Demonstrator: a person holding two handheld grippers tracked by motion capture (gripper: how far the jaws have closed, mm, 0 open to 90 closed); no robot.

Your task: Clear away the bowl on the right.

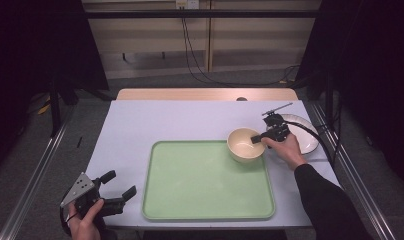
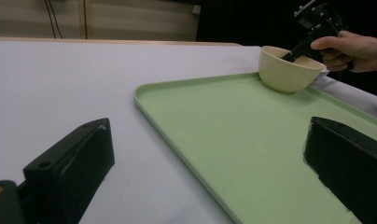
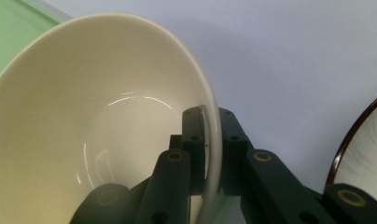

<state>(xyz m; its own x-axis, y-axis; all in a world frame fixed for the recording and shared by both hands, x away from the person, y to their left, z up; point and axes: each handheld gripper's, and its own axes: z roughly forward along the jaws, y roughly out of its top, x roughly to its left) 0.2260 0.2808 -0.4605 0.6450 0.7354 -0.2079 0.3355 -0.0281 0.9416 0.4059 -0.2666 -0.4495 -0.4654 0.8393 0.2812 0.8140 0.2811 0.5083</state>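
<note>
Right gripper (image 3: 206, 140) jaws pinch bowl (image 1: 245, 144) rim only; bowl could pivot, slip onto tray (image 1: 207, 200). Left gripper (image 1: 121, 185) jaws wide, empty.

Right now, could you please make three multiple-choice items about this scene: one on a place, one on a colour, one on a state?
1. Where does the bowl sit?
A. tray's far right corner
B. tray's near left corner
C. on the plate

2. What colour is the tray?
A. blue
B. light green
C. red

3. How is the right gripper?
A. open above the table
B. shut on the bowl's rim
C. shut on the plate

Key: 1 A, the high view shows it there; 2 B, the tray is green; 3 B, its jaws pinch the rim.
</note>
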